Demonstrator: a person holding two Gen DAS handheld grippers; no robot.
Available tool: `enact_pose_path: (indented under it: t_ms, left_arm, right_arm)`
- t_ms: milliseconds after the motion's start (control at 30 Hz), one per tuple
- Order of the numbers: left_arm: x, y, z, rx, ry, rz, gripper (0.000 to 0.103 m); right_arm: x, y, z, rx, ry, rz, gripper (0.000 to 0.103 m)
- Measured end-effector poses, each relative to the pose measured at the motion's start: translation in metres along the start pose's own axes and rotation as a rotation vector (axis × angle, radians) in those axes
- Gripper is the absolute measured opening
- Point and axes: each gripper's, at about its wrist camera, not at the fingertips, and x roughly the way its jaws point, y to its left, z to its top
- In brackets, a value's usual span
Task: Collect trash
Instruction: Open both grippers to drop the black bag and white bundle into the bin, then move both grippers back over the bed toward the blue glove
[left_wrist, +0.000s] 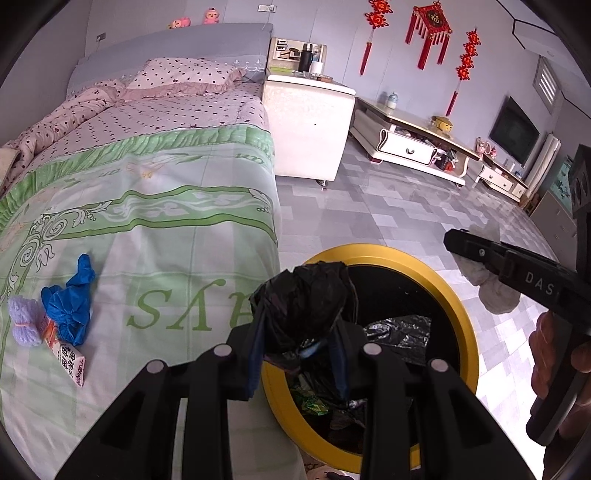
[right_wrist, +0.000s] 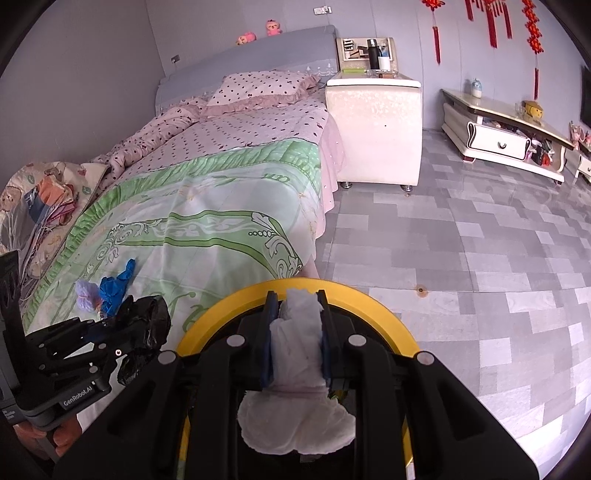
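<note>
The left gripper pinches a crumpled black bag between its blue-padded fingers, holding it above the near rim of a yellow-rimmed bin that stands on the grey tiled floor just beside the bed. The bin holds a black liner and some wrappers (one green) at the bottom. The right gripper is clamped on a wad of white tissue, which bulges out below the fingers and hangs over the bin's opening; in the left view this gripper comes in from the right edge, with the tissue drooping beside the bin's far rim. On the green bedspread, well apart from the bin, lie a knotted blue bag, a pale purple knitted piece touching it, and a printed snack packet just below them. A white nightstand stands at the bedside near the spotted pillow, and a low cabinet runs along the wall under red hanging ornaments.
</note>
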Motion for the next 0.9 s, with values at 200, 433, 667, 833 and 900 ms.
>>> enact_pose_path:
  t_ms: [200, 433, 667, 833, 900]
  left_arm:
    - [0.003, -0.008, -0.004, 0.002, 0.011, -0.017, 0.030]
    - [0.002, -0.010, -0.005, -0.005, 0.015, -0.034, 0.039]
    - [-0.003, -0.005, -0.007, -0.013, 0.002, -0.034, 0.064]
    - [-0.011, 0.017, -0.005, -0.057, -0.016, -0.007, 0.076]
    - [-0.014, 0.029, -0.004, -0.075, -0.021, 0.014, 0.077]
  right_arm:
    - [-0.002, -0.004, -0.001, 0.017, -0.002, 0.008, 0.019]
    - [-0.004, -0.014, 0.001, 0.055, -0.005, 0.010, 0.027]
    - [-0.012, -0.021, 0.004, 0.086, -0.032, -0.001, 0.039]
    - [-0.021, -0.015, 0.005, 0.068, -0.062, 0.026, 0.051]
    - [-0.023, -0.005, 0.006, 0.047, -0.070, 0.052, 0.058]
